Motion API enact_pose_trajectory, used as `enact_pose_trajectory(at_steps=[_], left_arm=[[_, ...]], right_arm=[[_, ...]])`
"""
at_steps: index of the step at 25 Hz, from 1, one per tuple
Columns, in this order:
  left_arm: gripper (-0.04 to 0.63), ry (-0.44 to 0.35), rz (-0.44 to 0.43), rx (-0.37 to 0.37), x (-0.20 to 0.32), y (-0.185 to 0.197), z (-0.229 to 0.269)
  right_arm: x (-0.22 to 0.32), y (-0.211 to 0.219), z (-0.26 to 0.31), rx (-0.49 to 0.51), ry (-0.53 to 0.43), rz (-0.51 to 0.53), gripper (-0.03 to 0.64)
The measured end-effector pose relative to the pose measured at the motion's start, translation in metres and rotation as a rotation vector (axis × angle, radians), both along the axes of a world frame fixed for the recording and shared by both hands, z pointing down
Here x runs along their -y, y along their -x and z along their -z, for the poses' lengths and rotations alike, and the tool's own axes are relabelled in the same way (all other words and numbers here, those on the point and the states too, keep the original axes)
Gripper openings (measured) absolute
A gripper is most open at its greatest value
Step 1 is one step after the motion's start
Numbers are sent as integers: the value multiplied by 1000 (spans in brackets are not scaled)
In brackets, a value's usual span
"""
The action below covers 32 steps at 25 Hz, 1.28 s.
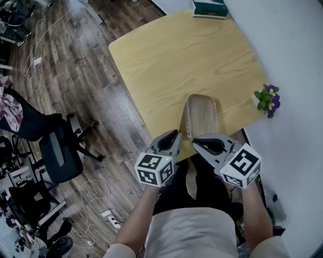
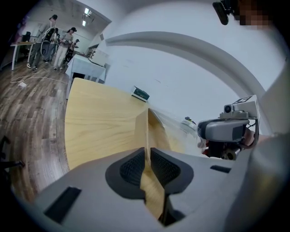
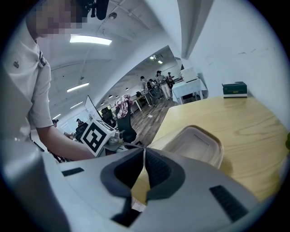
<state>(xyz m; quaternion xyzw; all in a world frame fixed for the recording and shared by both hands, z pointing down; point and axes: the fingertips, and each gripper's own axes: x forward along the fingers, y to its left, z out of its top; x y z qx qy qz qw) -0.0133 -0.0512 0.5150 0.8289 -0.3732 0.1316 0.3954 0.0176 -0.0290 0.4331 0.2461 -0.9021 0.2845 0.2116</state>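
Pinching narrow, left gripper (image 1: 177, 133) and right gripper (image 1: 194, 140) are both clamping the clear tray (image 1: 201, 113) rim at the table (image 1: 166, 65) near edge.

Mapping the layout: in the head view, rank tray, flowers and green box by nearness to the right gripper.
1. Tray, pinched in the right gripper's jaws.
2. Flowers, at the table's right edge.
3. Green box, at the table's far end.

Green box (image 1: 209, 8), purple flowers (image 1: 267, 100), chair (image 1: 55, 151)

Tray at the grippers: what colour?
The tray is clear, colourless plastic; the wooden table shows through it. Best in the head view.
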Motion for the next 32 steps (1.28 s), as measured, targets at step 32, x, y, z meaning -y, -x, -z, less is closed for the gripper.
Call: enact_pose_trajectory(at_steps=[32], left_arm=[[23, 104, 38, 26, -12, 23, -12]], right_arm=[[11, -21, 51, 19, -76, -27, 19]])
